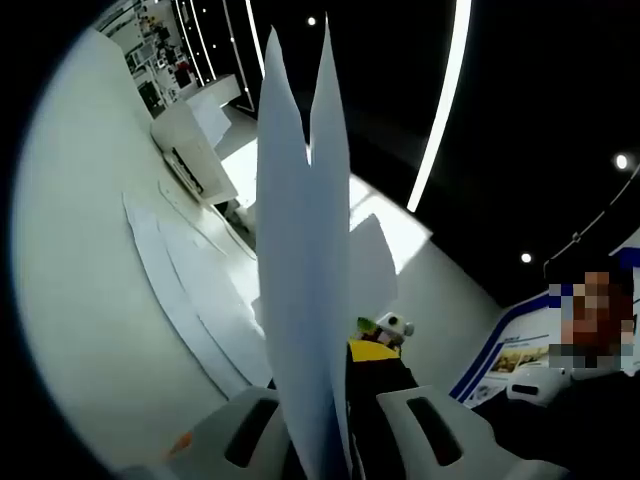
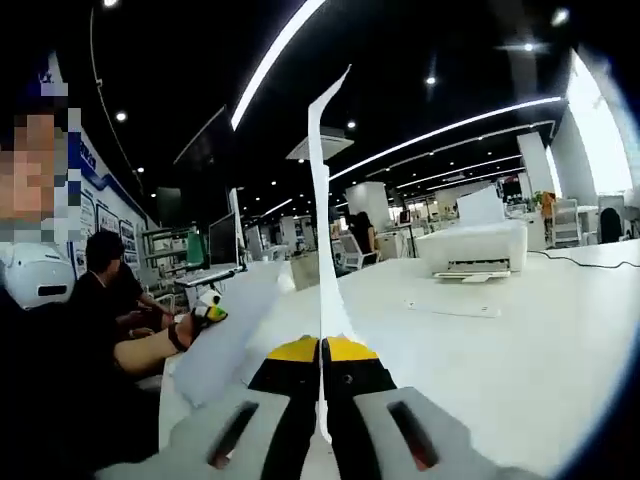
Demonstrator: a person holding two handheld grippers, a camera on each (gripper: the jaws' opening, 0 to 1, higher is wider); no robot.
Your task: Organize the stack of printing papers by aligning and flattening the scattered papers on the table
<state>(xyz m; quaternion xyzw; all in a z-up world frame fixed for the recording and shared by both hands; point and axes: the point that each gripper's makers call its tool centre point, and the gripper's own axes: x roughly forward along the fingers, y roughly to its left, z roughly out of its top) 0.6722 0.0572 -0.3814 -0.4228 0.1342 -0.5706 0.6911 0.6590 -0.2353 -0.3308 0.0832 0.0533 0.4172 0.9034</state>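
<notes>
my left gripper [image 1: 335, 440]: rises from the bottom middle of the left gripper view, its two pale grey jaws closed tight on the lower edge of a stack of white printing papers [image 1: 305, 260]; no gap shows beside the sheets.
white printing papers in my left gripper: they stand up from the jaws through the middle of the frame, fanning into two pointed corners near the top.
my right gripper [image 2: 322, 420]: comes up from the bottom middle of the right gripper view, grey jaws with yellow-and-black tips pressed together on a thin white sheet seen edge-on [image 2: 322, 250].
edge-on sheet: a narrow white strip running from my jaws up to the upper middle of the frame, curling at its top.
other gripper: its yellow-and-black tip [image 1: 375, 352] shows in the left gripper view just right of the stack, low in the frame, close against the paper.
loose white sheets [image 1: 190, 290]: lying flat and overlapping on the white table [image 1: 80, 300], left of centre in the left gripper view.
more paper [image 2: 225, 335]: a pale sheet slanting across the lower left of the right gripper view, beside my jaws.
white box-shaped printer [image 2: 472, 248]: on the table, right of centre in the right gripper view; also upper left in the left gripper view [image 1: 192, 150].
people in dark clothes [image 2: 105, 290]: seated at the left of the right gripper view.
</notes>
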